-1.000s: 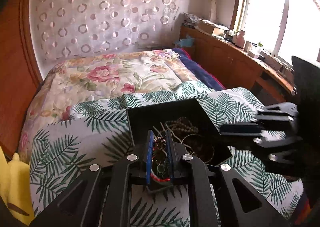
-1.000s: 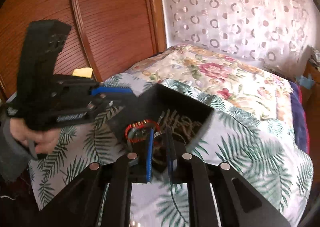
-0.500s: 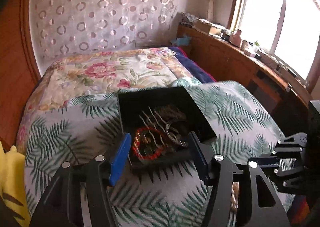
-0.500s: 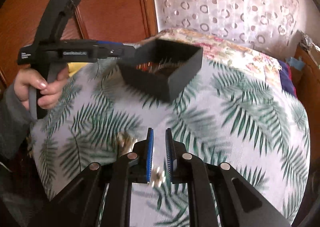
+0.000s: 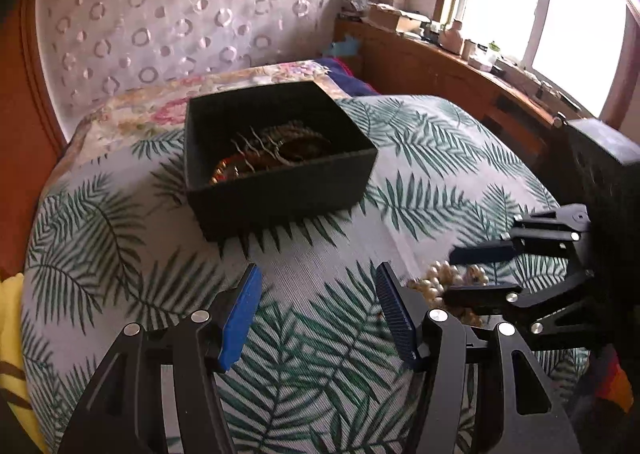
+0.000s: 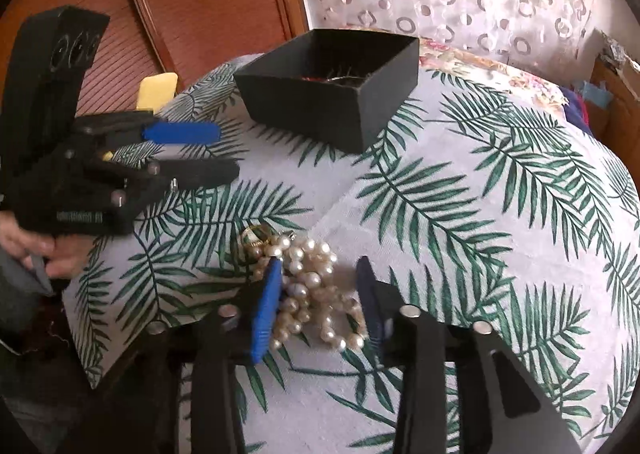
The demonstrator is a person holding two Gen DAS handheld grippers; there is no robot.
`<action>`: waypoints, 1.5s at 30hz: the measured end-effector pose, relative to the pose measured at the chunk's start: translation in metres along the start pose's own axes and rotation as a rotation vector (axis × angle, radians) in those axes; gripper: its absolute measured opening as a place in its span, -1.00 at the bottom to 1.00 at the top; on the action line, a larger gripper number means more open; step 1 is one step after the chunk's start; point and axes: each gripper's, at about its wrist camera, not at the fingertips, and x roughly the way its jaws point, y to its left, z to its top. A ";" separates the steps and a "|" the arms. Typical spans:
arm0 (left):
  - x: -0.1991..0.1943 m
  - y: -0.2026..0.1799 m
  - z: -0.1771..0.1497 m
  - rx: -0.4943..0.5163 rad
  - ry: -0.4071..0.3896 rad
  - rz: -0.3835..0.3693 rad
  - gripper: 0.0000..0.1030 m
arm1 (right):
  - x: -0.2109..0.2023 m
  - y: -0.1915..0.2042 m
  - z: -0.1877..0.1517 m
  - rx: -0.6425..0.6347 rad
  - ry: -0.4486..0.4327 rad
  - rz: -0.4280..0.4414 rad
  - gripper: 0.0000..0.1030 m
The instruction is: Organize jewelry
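I judge the job part done: the black box (image 5: 280, 157) on the leaf-print cover (image 6: 460, 213) already has a red bracelet, chains and beads in it, while a heap of pearls (image 6: 312, 286) with a small gold piece at its far edge lies loose on the cover, well apart from the box and nearer me. That heap is what is left to put away, as far as I can see.

My right gripper (image 6: 316, 294) has just been opening; its jaws now stand at a middling gap around the pearls, the blue left pad touching the heap's edge, the other pad clear, so nothing is clamped. My left gripper (image 5: 316, 314) is spread wide over bare cover, empty, with the box ahead of it and the pearls just off to its right.
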 end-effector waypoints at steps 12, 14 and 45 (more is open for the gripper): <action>0.008 -0.020 -0.015 0.029 0.046 -0.050 0.09 | -0.033 -0.022 -0.005 0.025 -0.075 -0.048 -0.83; 0.009 -0.024 -0.015 0.040 0.047 -0.056 0.09 | -0.046 -0.031 -0.005 0.040 -0.102 -0.081 -0.83; 0.003 -0.025 -0.001 0.065 0.021 -0.045 -0.54 | -0.097 -0.043 0.040 0.022 -0.283 -0.136 -0.83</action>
